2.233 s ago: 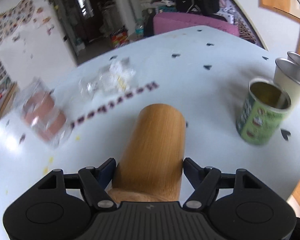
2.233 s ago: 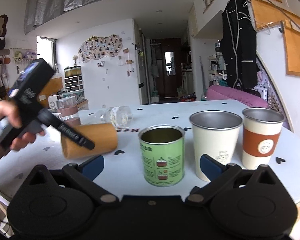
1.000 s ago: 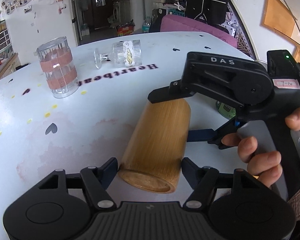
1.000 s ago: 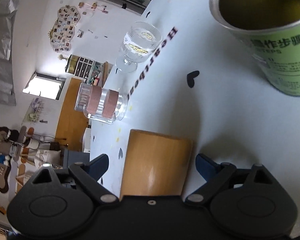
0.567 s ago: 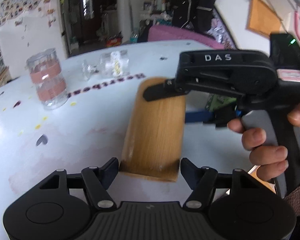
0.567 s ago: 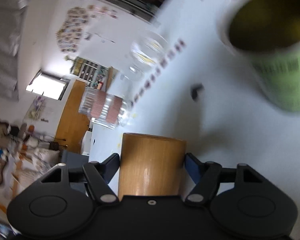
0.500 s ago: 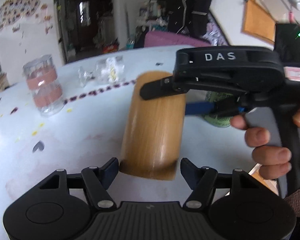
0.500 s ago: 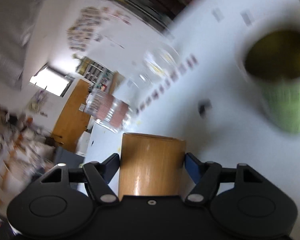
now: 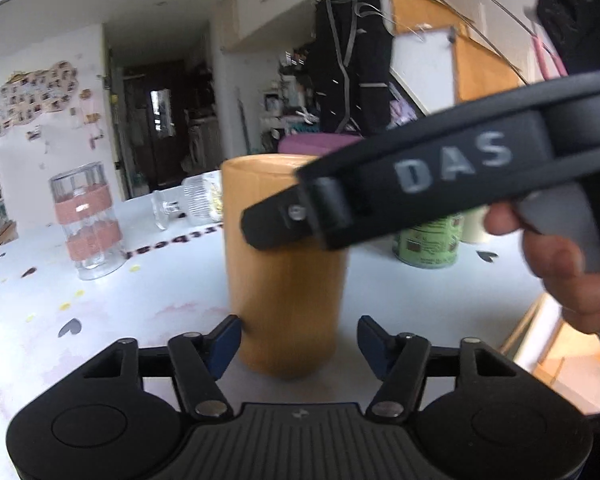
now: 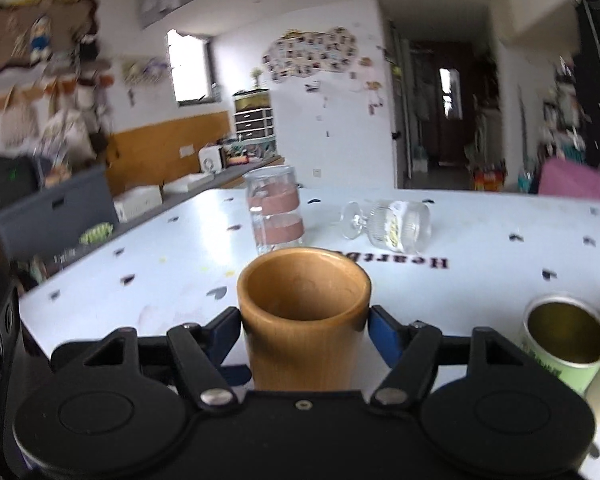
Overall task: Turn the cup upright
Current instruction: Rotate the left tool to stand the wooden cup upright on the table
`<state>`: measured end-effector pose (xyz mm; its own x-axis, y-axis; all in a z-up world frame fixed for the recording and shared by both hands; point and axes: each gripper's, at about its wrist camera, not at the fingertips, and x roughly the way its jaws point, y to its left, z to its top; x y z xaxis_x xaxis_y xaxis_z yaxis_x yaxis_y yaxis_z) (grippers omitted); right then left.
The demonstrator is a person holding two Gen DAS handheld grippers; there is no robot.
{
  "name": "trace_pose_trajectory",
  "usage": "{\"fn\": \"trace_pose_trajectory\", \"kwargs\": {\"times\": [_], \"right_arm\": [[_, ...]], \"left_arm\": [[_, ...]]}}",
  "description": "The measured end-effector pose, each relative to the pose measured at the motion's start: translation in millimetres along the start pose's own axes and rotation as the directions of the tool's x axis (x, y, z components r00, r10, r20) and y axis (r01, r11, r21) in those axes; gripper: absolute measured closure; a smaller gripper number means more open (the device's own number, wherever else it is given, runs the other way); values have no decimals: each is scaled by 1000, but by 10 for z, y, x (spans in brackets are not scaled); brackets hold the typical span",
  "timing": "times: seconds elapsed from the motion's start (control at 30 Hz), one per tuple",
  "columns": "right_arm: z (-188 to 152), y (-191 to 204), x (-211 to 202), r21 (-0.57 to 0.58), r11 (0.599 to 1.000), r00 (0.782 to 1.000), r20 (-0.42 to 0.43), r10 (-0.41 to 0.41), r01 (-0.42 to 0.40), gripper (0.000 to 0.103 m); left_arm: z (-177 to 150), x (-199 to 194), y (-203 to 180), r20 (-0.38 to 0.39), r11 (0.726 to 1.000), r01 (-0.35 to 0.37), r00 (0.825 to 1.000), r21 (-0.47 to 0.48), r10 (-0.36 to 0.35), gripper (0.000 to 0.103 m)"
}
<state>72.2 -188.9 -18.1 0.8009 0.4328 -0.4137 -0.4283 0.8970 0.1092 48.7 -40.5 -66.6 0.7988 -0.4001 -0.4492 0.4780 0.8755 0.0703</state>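
- Surface (image 10: pixel 480 240) is white and glossy, dotted with small dark hearts and a few yellow specks; it bears dark printed lettering, partly hidden, that reads upside down as "Heartb…" from the right wrist view.
- Room behind it is a cluttered home: a cloud-shaped photo collage (image 10: pixel 312 54) on the white wall, a dark door down a hallway, a black garment (image 9: pixel 350 60) hanging up, wood panelling, a pink seat (image 10: pixel 576 182) at the far edge.
- "DAS" is printed in grey on the side of the right gripper's body, seen from the left wrist view; the green tin (image 10: pixel 564 346) carries a label too small and blurred to read.
- Cup (image 10: pixel 303 320) is wooden, stands upright on the surface with its open mouth up.
- Right gripper (image 10: pixel 303 330) has its blue-tipped fingers pressed against both sides of the cup just below the rim, clamped on it.
- Left gripper (image 9: pixel 298 340) sits low at the cup's base; its left finger looks to touch the cup wall, its right finger stands clear of it, so the fingers are parted and hold nothing.
- Hand (image 9: pixel 572 264) on the right gripper's handle fills the right side of the left wrist view and covers part of the tin.
- Jar (image 10: pixel 275 210), clear glass with two pink bands, stands upright beyond the cup.
- Goblet (image 10: pixel 388 222), ribbed clear glass, lies on its side near the lettering, well apart from the cup.
- Tin stands open-topped to the cup's right, near the surface edge.
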Motion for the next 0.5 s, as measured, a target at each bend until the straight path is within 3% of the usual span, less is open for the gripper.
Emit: {"fn": "trace_pose_trajectory", "kwargs": {"times": [0.17,0.5], "right_arm": [[2,127,-15,-64,998,1000,-3,-25,24,32],[47,-68,-38,-49,993,995,0,-104,104,33]], "left_arm": [[-51,94,76,31,997,34,999,-74,-32,48],[32,387,-135,69,997,70,995,-24,-68,48]]}}
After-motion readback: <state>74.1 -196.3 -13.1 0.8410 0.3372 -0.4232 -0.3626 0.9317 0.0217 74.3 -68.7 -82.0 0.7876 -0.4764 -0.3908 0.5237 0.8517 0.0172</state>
